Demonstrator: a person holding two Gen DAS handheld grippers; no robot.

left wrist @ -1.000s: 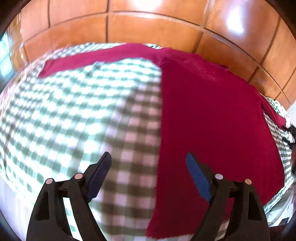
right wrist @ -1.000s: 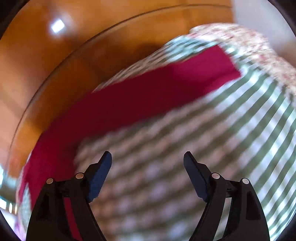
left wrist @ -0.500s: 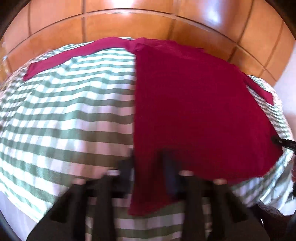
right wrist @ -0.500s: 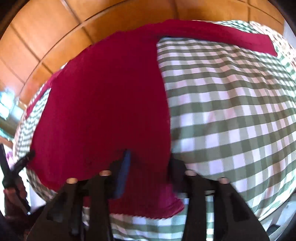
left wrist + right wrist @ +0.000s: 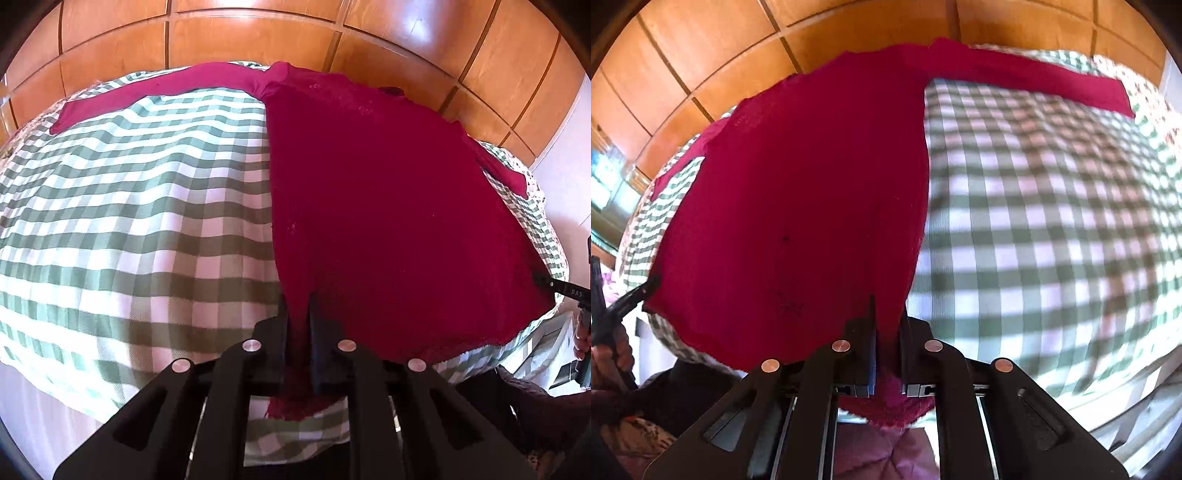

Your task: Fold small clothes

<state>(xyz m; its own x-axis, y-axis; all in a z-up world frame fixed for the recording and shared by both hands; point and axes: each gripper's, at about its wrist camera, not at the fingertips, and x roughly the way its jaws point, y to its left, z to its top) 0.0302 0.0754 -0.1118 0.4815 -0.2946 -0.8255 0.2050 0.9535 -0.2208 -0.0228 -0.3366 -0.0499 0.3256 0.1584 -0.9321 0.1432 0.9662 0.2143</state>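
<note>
A dark red long-sleeved knit top (image 5: 388,206) lies spread flat on a green and white checked bedspread (image 5: 140,206), both sleeves stretched out sideways at the far end. My left gripper (image 5: 297,302) is shut on the top's near left hem corner. In the right wrist view the top (image 5: 812,206) fills the left half, and my right gripper (image 5: 886,306) is shut on its near right hem corner. The other gripper's tip shows at the opposite hem corner in each view.
A wooden panelled wardrobe (image 5: 258,37) stands right behind the bed. The bedspread (image 5: 1052,229) runs wide to the right of the top. Pink quilted cloth (image 5: 882,454) lies below my right gripper.
Both grippers were open above the bed a second ago. They moved to the near hem and closed on its two corners.
</note>
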